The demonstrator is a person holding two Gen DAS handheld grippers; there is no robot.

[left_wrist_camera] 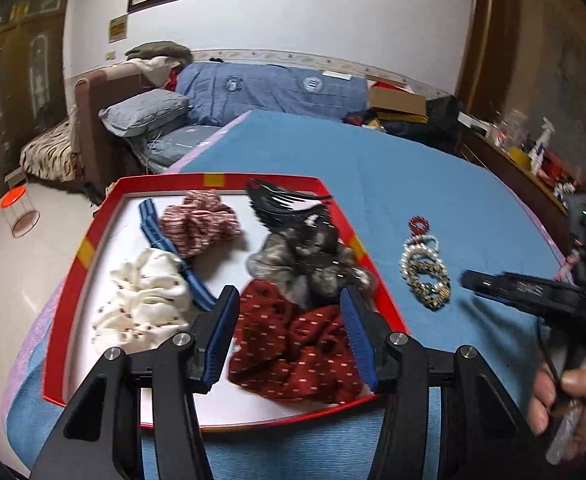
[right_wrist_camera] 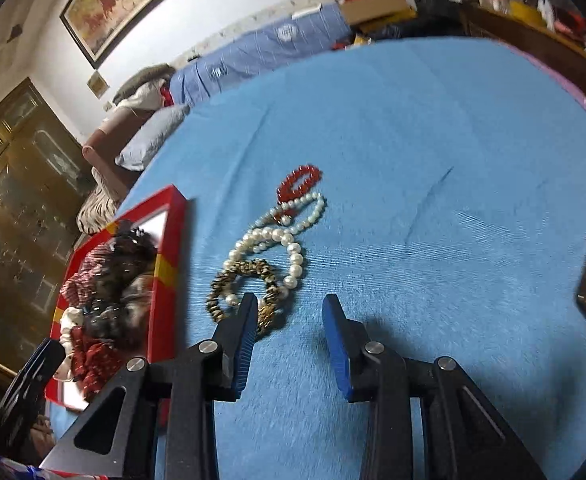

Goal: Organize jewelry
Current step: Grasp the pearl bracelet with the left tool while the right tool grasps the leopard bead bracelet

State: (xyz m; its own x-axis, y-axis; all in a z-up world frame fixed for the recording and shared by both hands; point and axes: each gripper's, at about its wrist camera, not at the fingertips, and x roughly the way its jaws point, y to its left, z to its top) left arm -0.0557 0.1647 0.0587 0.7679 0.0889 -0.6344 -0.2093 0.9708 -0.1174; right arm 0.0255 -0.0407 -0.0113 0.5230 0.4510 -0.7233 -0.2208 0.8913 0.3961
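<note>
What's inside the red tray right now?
The red tray holds scrunchies: a dark red dotted one, a cream one, a striped one, a grey one, plus a black claw clip. Anything beneath is hidden.

We counted four fabric scrunchies [left_wrist_camera: 297, 350] in one red tray [left_wrist_camera: 65, 302], and four beaded bracelets [right_wrist_camera: 269, 246] on the blue tabletop [right_wrist_camera: 433, 152].

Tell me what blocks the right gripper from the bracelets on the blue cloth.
Nothing visible does. The right gripper is open just short of the gold-and-black bracelet, the nearest of the cluster; the pearl strands and red bracelet lie beyond on bare blue cloth.
</note>
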